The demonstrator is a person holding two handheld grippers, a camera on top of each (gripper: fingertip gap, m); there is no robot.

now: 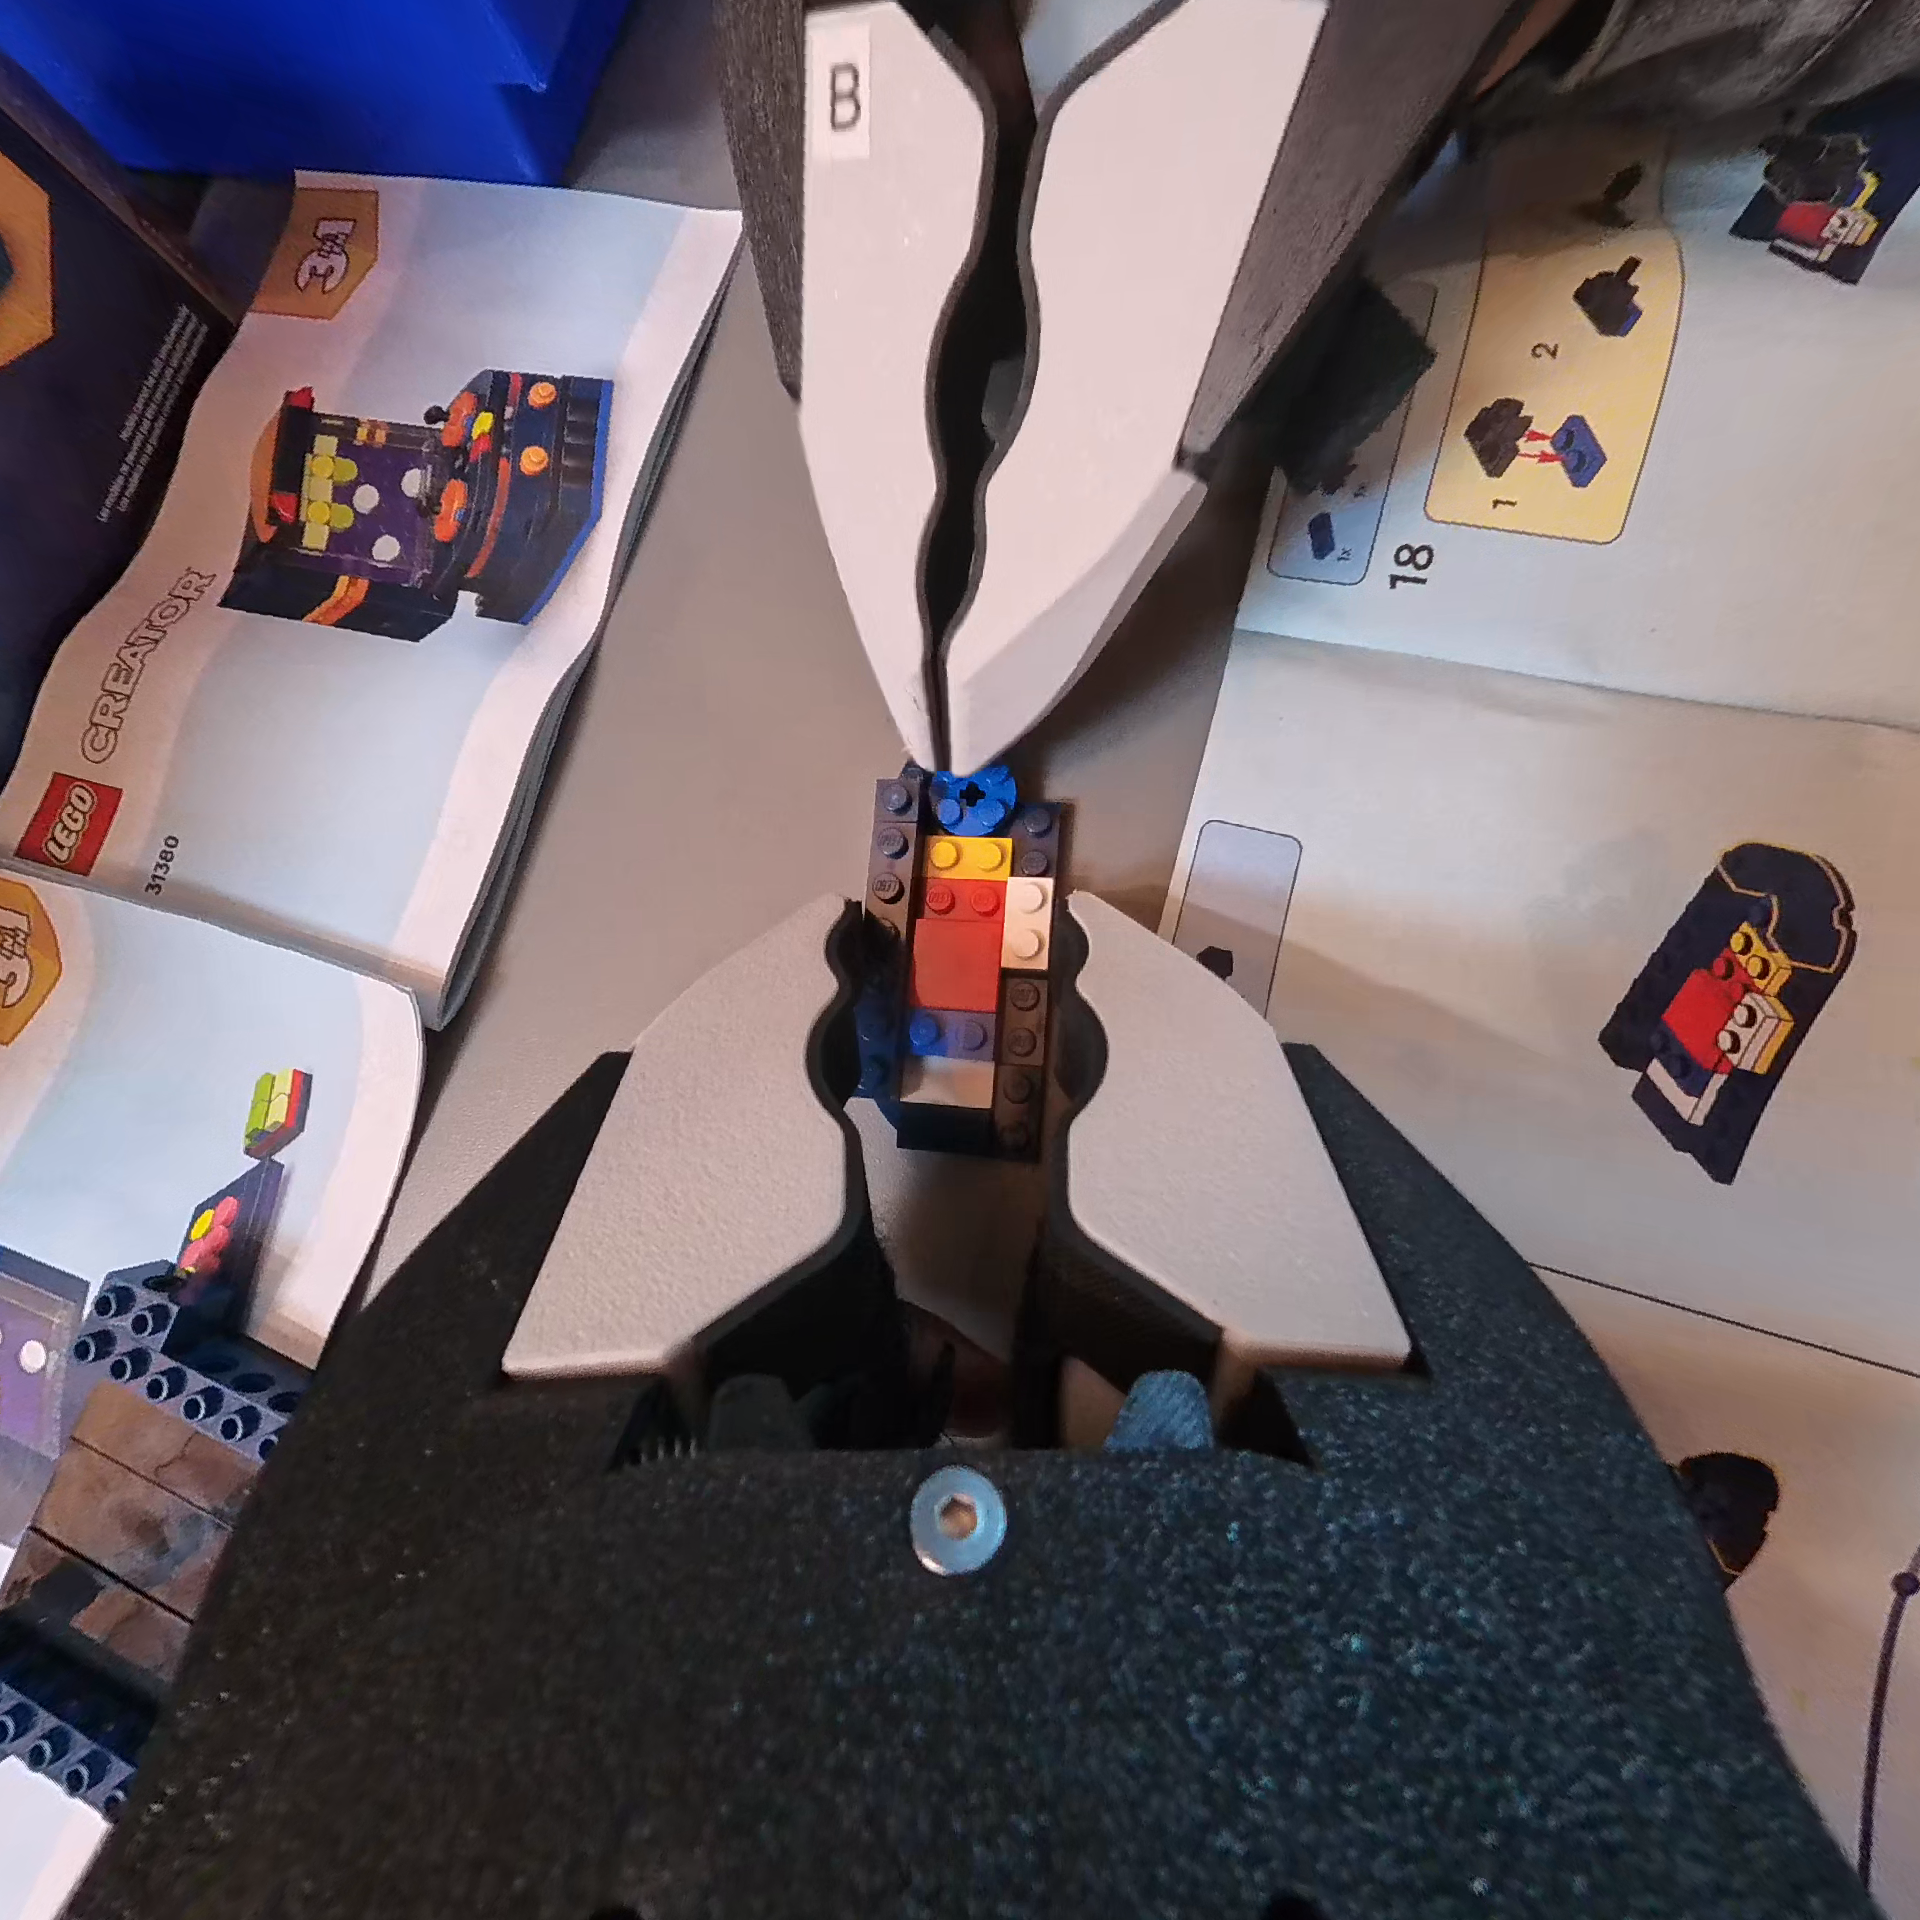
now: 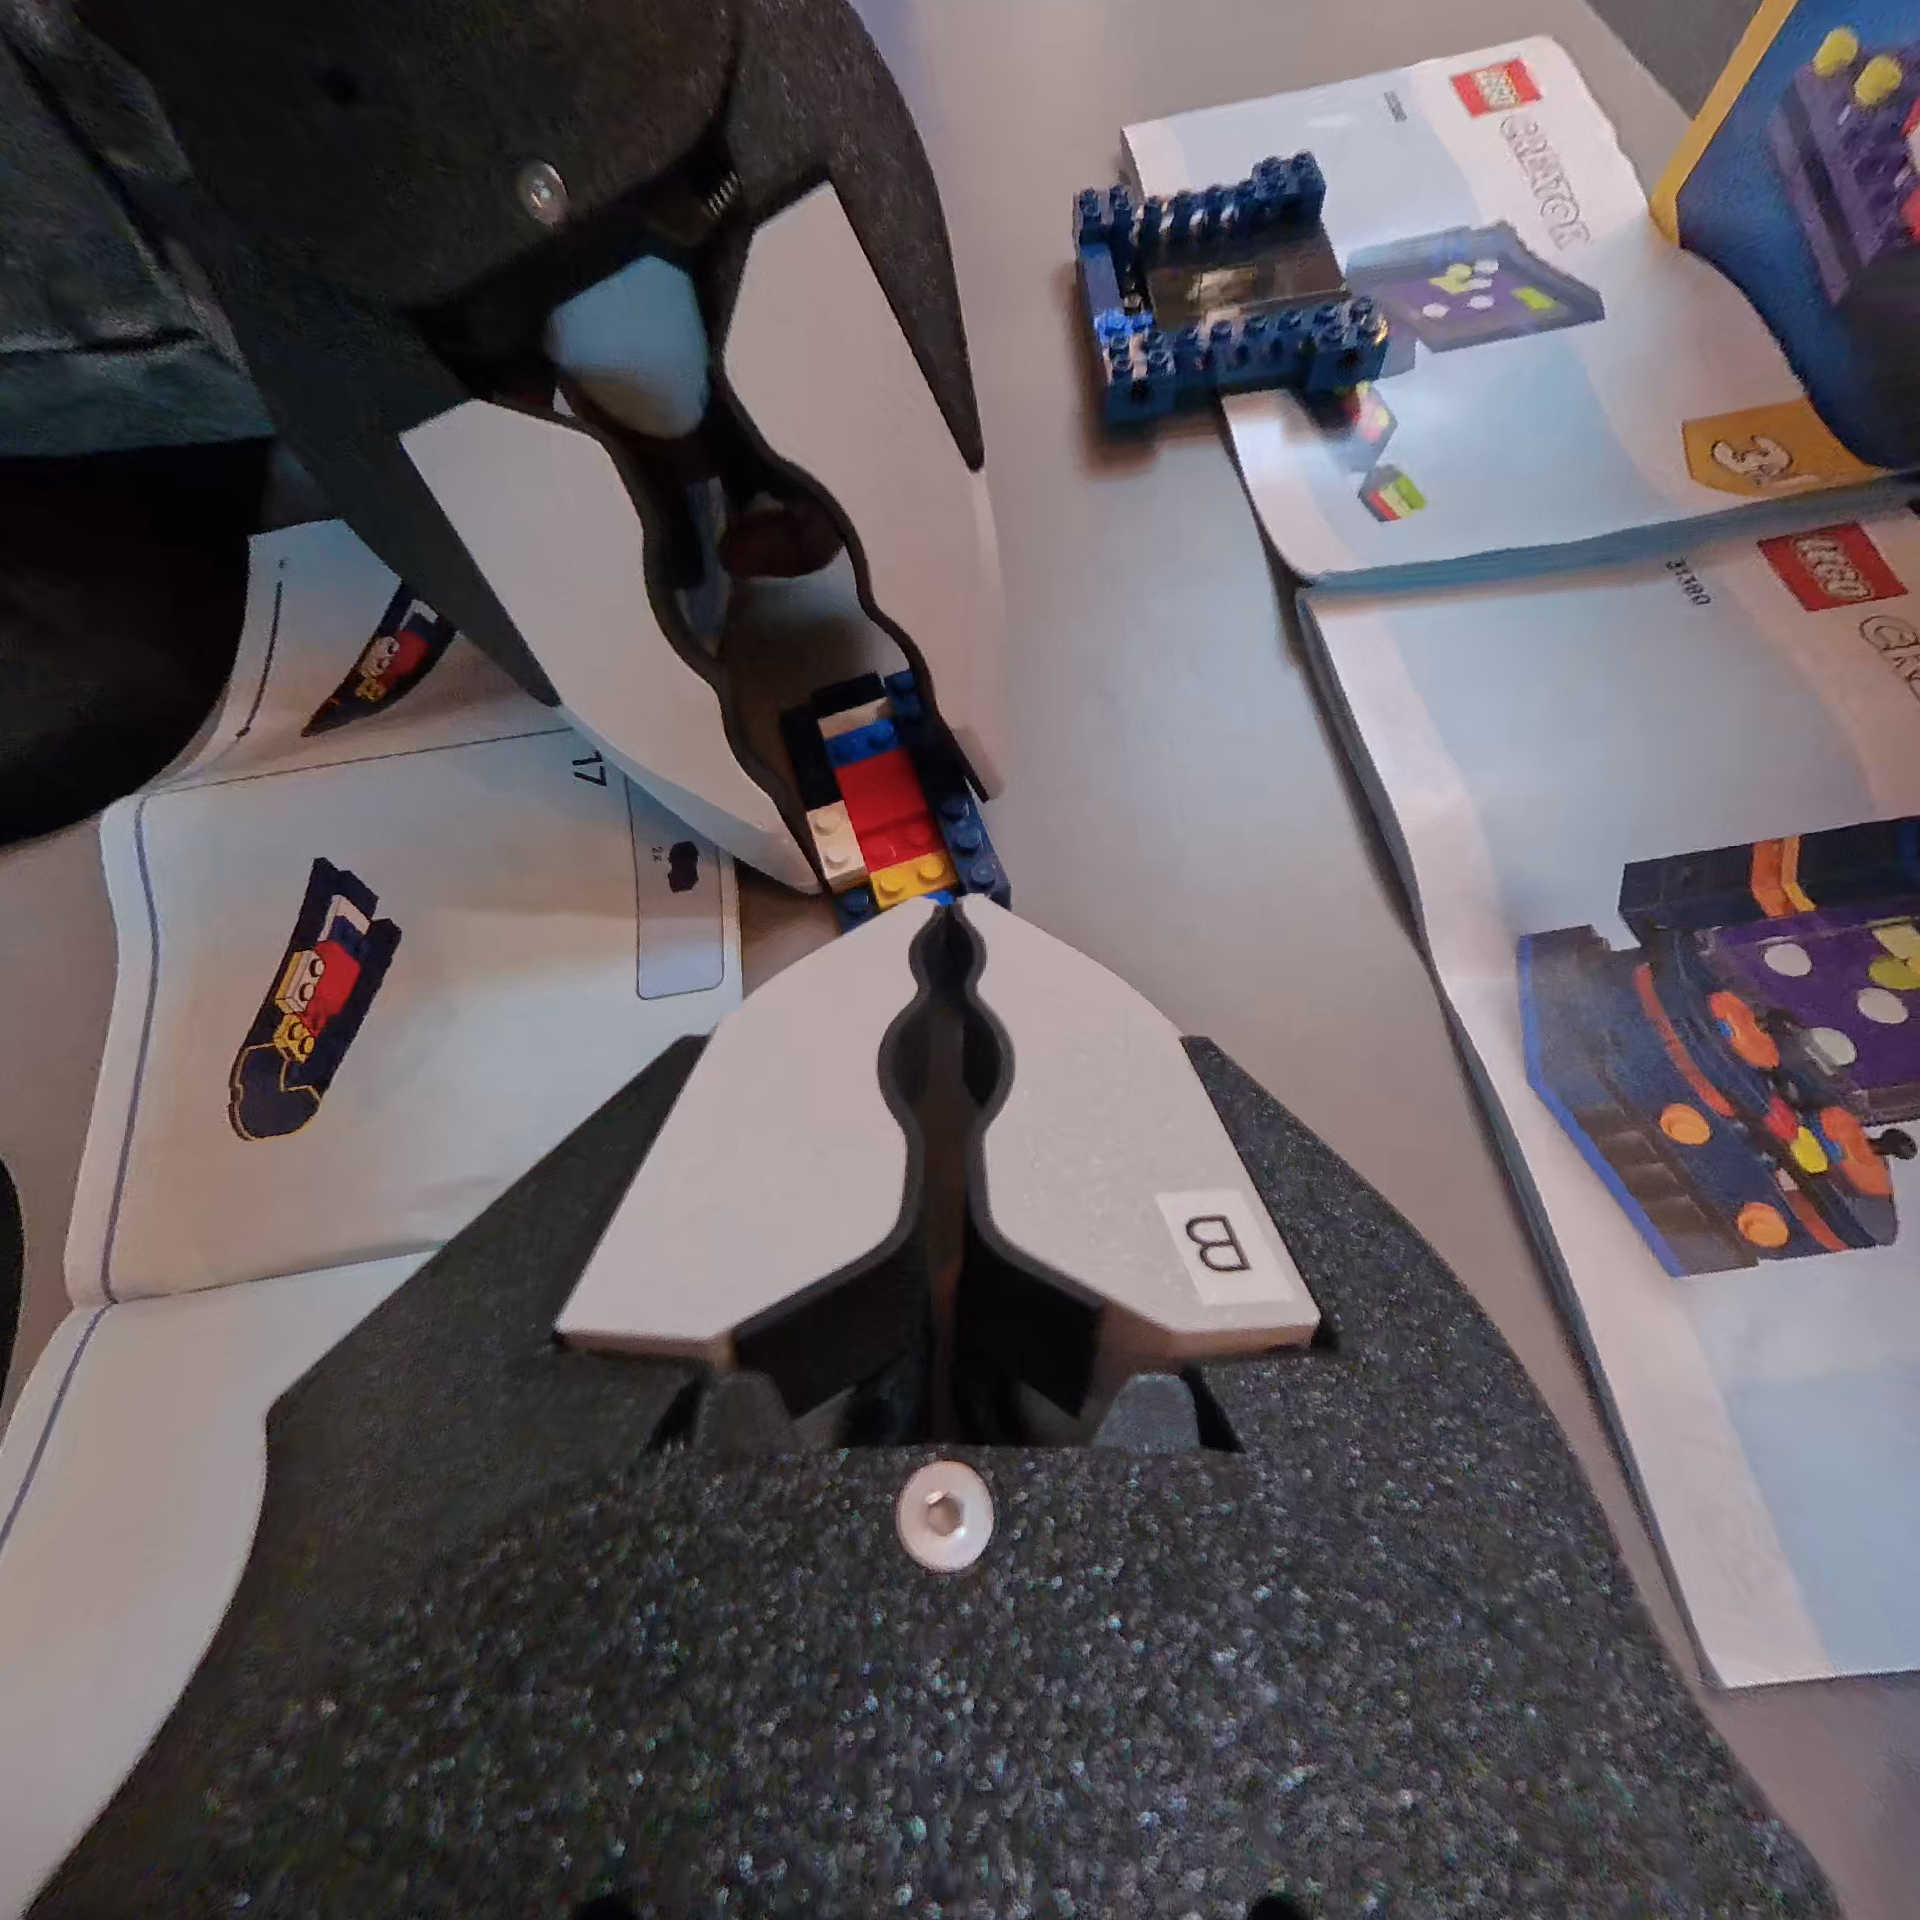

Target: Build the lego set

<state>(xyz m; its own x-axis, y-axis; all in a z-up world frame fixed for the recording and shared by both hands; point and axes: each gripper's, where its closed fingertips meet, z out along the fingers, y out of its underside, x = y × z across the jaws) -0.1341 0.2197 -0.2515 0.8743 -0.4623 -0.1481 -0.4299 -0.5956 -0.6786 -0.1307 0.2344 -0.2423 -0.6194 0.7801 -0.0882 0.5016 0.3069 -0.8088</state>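
My left gripper (image 1: 961, 914) is shut on a small brick assembly (image 1: 966, 966). The assembly is a dark blue plate bearing yellow, red, white and blue bricks, and both pads press on its long sides. A blue round plate (image 1: 974, 802) sits at its far end. My right gripper (image 1: 940, 753) comes in from the far side, shut, with its joined tips touching the far edge of that round plate. In the right wrist view the right gripper (image 2: 943, 911) stands over the near end of the assembly (image 2: 883, 800), and the round plate is mostly hidden under its tips.
An open instruction booklet (image 1: 1558, 810) lies to the right on the grey table (image 1: 727, 727). Closed booklets (image 1: 343, 582) lie to the left. A blue box (image 1: 343, 83) stands at the far left. A partly built blue brick frame (image 2: 1216, 291) rests on a booklet. Only a small space, under 4 cm, lies between the two pairs of fingers.
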